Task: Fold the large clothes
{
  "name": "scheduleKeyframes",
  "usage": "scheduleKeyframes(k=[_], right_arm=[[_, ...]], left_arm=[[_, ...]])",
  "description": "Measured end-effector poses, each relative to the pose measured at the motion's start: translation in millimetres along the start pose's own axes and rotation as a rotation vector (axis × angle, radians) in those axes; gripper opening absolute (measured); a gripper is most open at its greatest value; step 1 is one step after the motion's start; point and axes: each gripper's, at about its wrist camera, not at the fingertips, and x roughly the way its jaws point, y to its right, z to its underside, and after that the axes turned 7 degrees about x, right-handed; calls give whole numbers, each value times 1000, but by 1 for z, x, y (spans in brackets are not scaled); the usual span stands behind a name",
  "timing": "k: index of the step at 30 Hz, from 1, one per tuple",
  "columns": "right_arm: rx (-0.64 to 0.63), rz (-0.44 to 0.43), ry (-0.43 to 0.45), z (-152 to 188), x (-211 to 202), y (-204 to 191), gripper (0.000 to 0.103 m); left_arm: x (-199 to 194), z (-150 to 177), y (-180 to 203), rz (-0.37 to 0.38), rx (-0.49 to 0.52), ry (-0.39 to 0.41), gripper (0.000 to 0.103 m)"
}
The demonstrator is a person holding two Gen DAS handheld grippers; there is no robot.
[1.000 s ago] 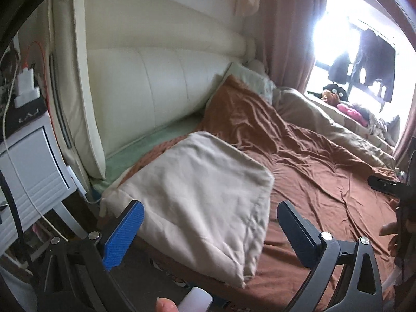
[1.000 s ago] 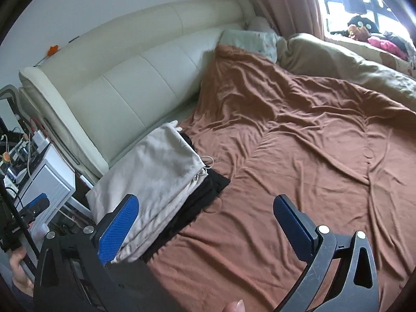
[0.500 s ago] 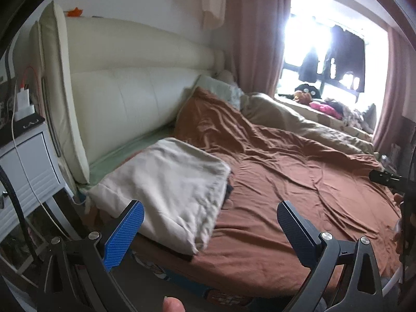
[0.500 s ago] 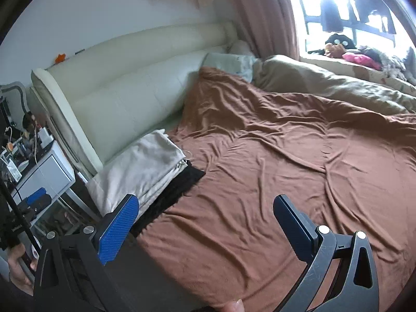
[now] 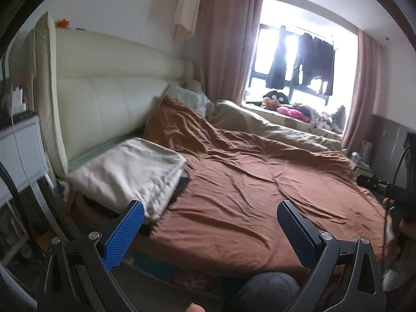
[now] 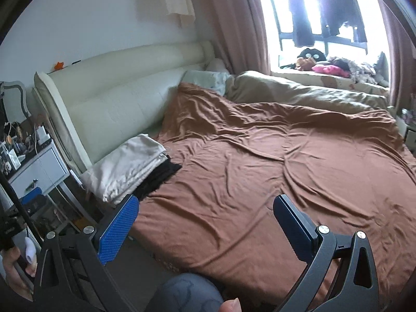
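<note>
A folded cream garment point(image 5: 130, 171) point(image 6: 130, 161) lies on a folded black garment point(image 5: 180, 189) point(image 6: 161, 174) at the near left corner of the bed, which is covered by a brown sheet point(image 5: 260, 189) point(image 6: 273, 171). My left gripper point(image 5: 208, 226) is open and empty, held off the bed's near edge, well back from the stack. My right gripper point(image 6: 205, 223) is also open and empty, over the near edge of the brown sheet, right of the stack.
A cream padded headboard point(image 5: 104, 98) runs along the left. A white nightstand point(image 6: 39, 166) with clutter stands left of the bed. A beige duvet point(image 6: 299, 93) and a pillow point(image 6: 205, 78) lie at the far side below a window point(image 5: 299, 59) hung with dark clothes. A knee point(image 6: 187, 293) shows below.
Both grippers have pulled back and up from the stack, which now looks smaller and farther away. More of the room and the window is in view. Both stay open.
</note>
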Motion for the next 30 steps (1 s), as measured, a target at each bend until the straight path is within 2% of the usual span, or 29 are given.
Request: scheduleKeyframes(k=[17, 24, 30], right_arm=[[-14, 70, 24, 77, -90, -2, 103], [-33, 90, 63, 99, -125, -9, 103], [-30, 88, 77, 118, -137, -10, 103]], left_arm=[[-81, 60, 43, 36, -1, 50, 103], [-107, 68, 46, 52, 5, 61, 103], [-121, 67, 47, 40, 25, 90, 103]])
